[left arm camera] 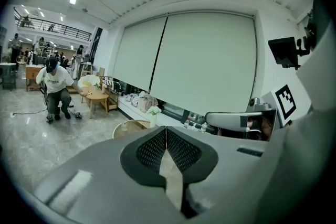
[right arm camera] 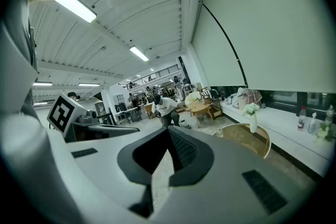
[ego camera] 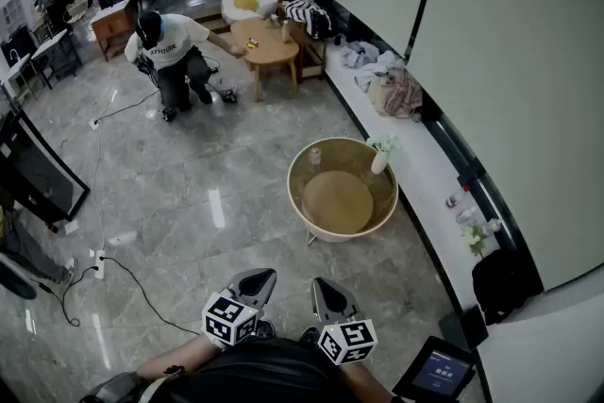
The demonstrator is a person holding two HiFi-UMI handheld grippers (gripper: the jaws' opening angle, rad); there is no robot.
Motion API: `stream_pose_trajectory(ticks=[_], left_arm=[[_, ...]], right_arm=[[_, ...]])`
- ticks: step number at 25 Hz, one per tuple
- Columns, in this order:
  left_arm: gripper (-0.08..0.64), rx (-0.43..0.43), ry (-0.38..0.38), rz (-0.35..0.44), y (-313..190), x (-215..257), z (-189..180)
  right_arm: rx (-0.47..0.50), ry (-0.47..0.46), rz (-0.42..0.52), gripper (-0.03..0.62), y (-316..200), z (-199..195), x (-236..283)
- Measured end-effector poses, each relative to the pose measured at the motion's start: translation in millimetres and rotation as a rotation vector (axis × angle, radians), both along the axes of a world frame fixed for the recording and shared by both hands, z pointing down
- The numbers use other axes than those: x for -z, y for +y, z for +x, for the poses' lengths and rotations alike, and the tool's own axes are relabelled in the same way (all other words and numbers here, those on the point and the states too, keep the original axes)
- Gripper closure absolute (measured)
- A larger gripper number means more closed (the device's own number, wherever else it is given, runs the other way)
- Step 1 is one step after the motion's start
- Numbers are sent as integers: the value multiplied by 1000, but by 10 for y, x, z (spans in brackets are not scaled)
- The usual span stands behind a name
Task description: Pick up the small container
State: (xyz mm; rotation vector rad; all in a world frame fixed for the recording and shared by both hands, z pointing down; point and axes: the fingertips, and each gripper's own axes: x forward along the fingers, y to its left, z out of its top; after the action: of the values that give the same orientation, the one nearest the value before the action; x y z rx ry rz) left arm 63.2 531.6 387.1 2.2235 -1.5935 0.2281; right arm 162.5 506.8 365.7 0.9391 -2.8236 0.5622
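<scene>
The small container (ego camera: 314, 156), a pale little jar, stands at the far left rim of a round wooden basket table (ego camera: 300, 208), across from a white vase (ego camera: 379, 160) with flowers. The jar also shows in the left gripper view (left arm camera: 124, 125) and the right gripper view (right arm camera: 219, 131), far ahead of the jaws. Both grippers hang close to the person's body, well short of the table. My left gripper (ego camera: 253, 283) (left arm camera: 166, 129) is shut with nothing in it. Beside it, my right gripper (ego camera: 330, 295) (right arm camera: 169, 132) has its pads together and holds nothing.
A person (ego camera: 170, 52) crouches on the marble floor by a low wooden table (ego camera: 269, 47). A white ledge (ego camera: 425, 175) along the right wall carries clothes and bottles. Cables (ego camera: 104, 269) trail at the left. A small screen (ego camera: 439, 371) and a black bag (ego camera: 500, 283) sit at lower right.
</scene>
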Motion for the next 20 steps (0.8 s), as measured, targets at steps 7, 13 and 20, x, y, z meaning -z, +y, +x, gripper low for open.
stream_pose_trajectory(ticks=[7,13,20], left_arm=[[557,-2,5,-5,-45,20,7],[557,-4,10,-3,-55,-5,35],[557,-4,23,-17,-142,-29,251]], right_arm=[[-2,8,9,586,-18,-10,10],[-6,13,20,586,-18,11,-12],[4,-22,35,584,-67,179,64]])
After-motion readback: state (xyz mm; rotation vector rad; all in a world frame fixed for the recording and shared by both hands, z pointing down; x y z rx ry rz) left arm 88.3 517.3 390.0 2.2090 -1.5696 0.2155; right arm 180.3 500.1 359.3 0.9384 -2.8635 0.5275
